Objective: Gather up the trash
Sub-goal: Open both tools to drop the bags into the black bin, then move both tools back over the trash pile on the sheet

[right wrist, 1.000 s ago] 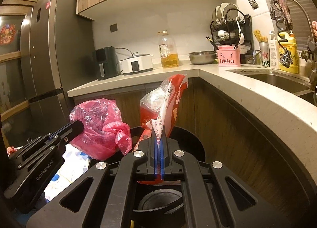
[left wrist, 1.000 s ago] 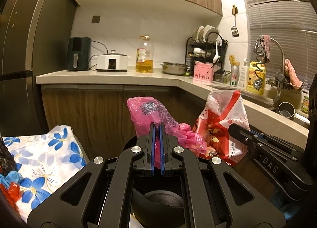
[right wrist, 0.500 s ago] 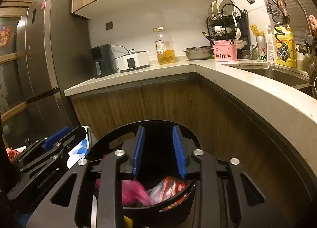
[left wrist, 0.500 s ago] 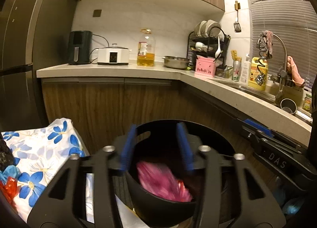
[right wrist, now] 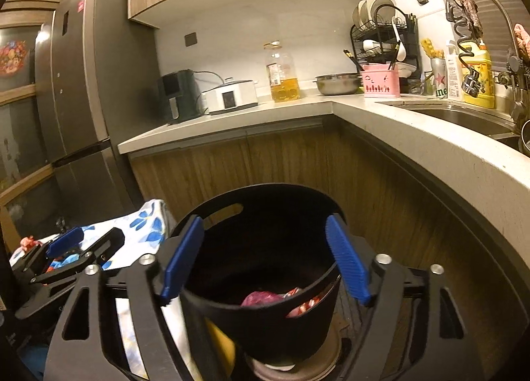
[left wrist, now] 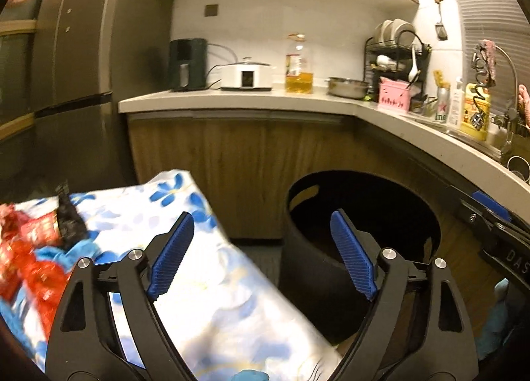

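A black round bin [right wrist: 265, 281] stands on the floor by the wooden cabinets; it also shows in the left wrist view [left wrist: 331, 265]. A pink bag [right wrist: 260, 299] and a red-and-white wrapper [right wrist: 303, 306] lie inside it. My right gripper [right wrist: 265, 265] is open and empty, right over the bin. My left gripper [left wrist: 261, 251] is open and empty, over the edge of a flowered cloth [left wrist: 212, 298], left of the bin. Red wrappers [left wrist: 29, 268] and a black scrap [left wrist: 68, 218] lie on the cloth at the far left.
The L-shaped counter [right wrist: 397, 136] curves along the right with a sink [right wrist: 463, 116], dish rack, oil bottle [right wrist: 281, 73] and cooker. A tall fridge [right wrist: 82, 99] stands at the left. The right gripper's body [left wrist: 497, 235] is at the left view's right edge.
Both grippers opened and dropped the pink bag and the red-and-white wrapper into the bin. The left gripper has since swung left toward the flowered cloth.
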`<state>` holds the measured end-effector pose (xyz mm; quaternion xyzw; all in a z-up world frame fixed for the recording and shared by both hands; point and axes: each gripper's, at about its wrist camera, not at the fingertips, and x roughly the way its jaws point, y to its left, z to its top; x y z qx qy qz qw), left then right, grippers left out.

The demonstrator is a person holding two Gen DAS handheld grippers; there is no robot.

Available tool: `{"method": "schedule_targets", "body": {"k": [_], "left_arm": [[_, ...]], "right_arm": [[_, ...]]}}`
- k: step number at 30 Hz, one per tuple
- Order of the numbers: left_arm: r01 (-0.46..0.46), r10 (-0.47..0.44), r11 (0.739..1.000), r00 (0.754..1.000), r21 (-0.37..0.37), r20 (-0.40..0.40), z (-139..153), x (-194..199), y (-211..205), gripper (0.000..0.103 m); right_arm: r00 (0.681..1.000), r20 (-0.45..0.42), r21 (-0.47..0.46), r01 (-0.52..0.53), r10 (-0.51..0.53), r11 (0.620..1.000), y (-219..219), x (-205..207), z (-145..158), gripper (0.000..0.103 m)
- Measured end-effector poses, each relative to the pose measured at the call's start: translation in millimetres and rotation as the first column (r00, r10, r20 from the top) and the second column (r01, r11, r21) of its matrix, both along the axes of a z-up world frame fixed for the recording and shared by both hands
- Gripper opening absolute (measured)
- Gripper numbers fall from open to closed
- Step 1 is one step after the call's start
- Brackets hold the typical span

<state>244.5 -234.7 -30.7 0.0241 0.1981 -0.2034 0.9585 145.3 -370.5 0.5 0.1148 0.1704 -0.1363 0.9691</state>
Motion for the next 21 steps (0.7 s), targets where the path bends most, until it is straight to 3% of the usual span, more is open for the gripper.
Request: {"method": "schedule_targets", "body": {"k": [4, 21], "left_arm": [[-0.041, 0.041, 0.999, 0.999, -0.002, -0.002, 2.5, -15.3, 21.0, 0.086], [-0.178, 0.178, 0.984, 0.984, -0.003, 0.015, 12.1, -84.4, 93.6, 0.091]], "right_arm": [[1.0, 0.002, 0.001, -0.027, 0.027, 1.0, 13.7, -9.3, 1.8, 0.086], [0.995, 0.031, -0.008, -0.094, 0.094, 0.996, 72.5, -58.6, 12.3, 0.087]]}}
